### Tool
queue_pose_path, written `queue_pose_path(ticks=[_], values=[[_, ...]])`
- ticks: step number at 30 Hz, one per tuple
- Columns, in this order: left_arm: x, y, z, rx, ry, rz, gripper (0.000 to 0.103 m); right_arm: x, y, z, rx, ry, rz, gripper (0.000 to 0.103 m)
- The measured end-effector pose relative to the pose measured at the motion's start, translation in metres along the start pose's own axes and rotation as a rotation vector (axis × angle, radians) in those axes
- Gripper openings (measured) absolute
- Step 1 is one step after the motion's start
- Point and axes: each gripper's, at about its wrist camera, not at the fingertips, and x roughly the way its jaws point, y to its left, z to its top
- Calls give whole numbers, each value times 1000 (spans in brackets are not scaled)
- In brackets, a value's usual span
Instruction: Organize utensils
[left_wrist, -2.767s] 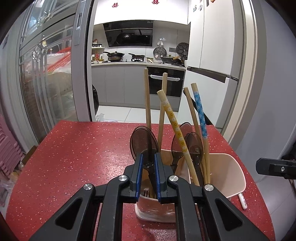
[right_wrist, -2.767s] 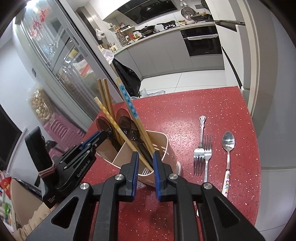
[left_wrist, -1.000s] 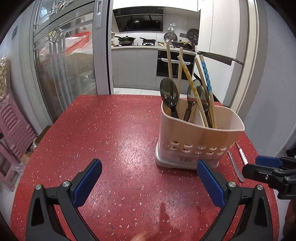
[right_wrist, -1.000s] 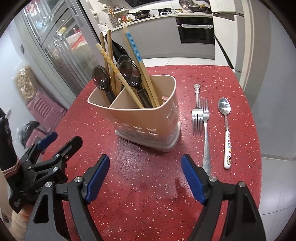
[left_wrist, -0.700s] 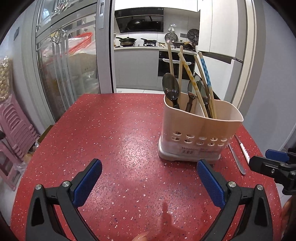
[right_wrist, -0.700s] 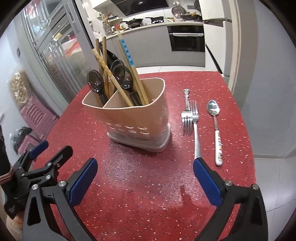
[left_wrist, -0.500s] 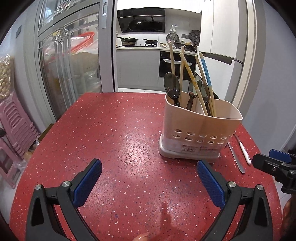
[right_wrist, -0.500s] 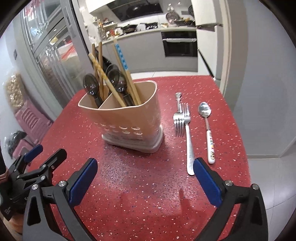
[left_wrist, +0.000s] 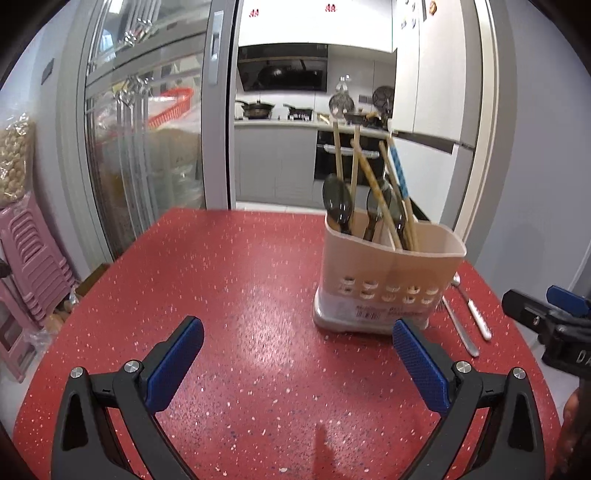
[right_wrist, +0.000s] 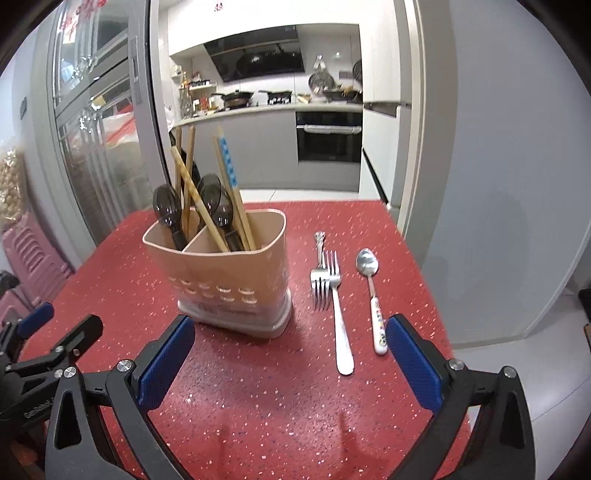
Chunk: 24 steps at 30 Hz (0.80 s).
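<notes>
A beige utensil holder (left_wrist: 388, 280) (right_wrist: 229, 284) stands upright on the red speckled table (left_wrist: 221, 288) (right_wrist: 258, 398). It holds several wooden chopsticks (right_wrist: 195, 192) and dark plastic spoons (right_wrist: 168, 212). To its right lie two metal forks (right_wrist: 332, 295) and a metal spoon with a patterned white handle (right_wrist: 373, 291), side by side. My left gripper (left_wrist: 295, 343) is open and empty, short of the holder. My right gripper (right_wrist: 290, 343) is open wide and empty, near the fork handles. Each gripper shows at the edge of the other's view.
The table's right edge (right_wrist: 421, 273) drops off just past the spoon. Pink stacked stools (left_wrist: 29, 266) stand at the left on the floor. A glass sliding door (left_wrist: 147, 147) and a kitchen lie beyond the far edge.
Both grippers let go of the holder's rim, opened wide and drew back from it. The holder now looks smaller and farther, and the right view has swung level.
</notes>
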Motion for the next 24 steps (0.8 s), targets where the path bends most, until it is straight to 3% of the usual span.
queue_pose_path(ticks=[24], values=[[14,-4,25,12,-47,18,103,-3,7,17,-21,-114,-3,103]])
